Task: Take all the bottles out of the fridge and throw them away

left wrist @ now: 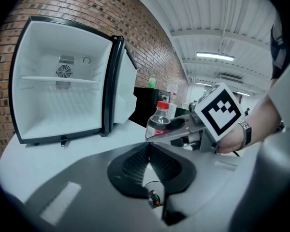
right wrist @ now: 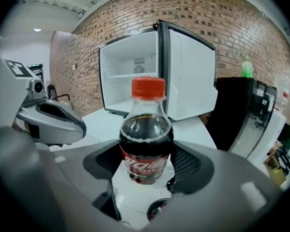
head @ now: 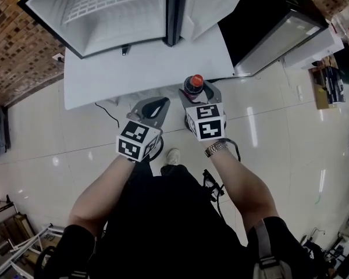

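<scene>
Pinching an upright bottle (right wrist: 146, 141), right gripper (head: 194, 95) jaws spread wide around it. Left gripper (left wrist: 148, 148) jaws pressed together, empty. Fridge (left wrist: 63, 88) open on far table (head: 151, 68).

Cut off at twelve o'clock in head view: fridge (head: 99, 22) top. Hidden behind right gripper (head: 198, 93): bottle (head: 193, 85) below its shoulder. Blurred past reading: label (right wrist: 144, 166) print.

The head view looks steeply down from above, while both gripper views look out low toward the open fridge (head: 104, 10) (left wrist: 63, 81) (right wrist: 130, 86) all share.
</scene>
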Demonstrator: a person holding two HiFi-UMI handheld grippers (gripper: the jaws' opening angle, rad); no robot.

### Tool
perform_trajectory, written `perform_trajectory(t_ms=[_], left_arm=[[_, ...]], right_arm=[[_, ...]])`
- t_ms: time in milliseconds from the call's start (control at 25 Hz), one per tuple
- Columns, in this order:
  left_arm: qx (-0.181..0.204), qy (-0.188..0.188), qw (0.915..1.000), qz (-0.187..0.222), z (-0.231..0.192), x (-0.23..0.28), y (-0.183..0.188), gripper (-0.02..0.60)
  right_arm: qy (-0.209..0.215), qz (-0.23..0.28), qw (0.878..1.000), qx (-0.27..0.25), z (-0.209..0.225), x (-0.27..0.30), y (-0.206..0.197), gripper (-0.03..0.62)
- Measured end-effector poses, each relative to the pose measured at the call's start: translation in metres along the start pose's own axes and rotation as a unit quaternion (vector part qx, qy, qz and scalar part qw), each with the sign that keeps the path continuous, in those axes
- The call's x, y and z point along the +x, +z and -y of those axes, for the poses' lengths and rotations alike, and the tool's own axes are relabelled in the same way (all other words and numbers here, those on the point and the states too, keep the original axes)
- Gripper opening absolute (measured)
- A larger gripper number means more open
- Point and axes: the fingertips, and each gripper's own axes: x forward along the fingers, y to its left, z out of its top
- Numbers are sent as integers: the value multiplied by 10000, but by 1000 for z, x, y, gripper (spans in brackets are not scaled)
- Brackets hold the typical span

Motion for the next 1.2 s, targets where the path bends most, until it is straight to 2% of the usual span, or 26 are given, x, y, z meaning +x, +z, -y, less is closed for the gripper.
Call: perform_trajectory(t_ms=[320, 600, 880, 1080, 1200], left_arm=[[14, -360, 9985, -416, 47, 30, -29, 3], [91, -855, 9921, -917, 72, 71, -72, 3], [64, -1169, 9822, -1469, 77, 114, -135, 3], [38, -1357, 9747, -1777, 80, 132, -168, 3], [-18, -1343, 9719, -1934, 77, 136, -186, 3]], right_arm=[[-236, -449, 9977, 443, 31, -34, -75, 307], [-474, -1062, 9879, 1024, 59, -28, -165, 307], [-552, -1811, 9679, 1656, 79, 15, -282, 307], [-550, -2425, 9440, 2171, 82, 48, -359, 307], [-517, -2706, 9326, 2330, 82, 65, -393, 307]])
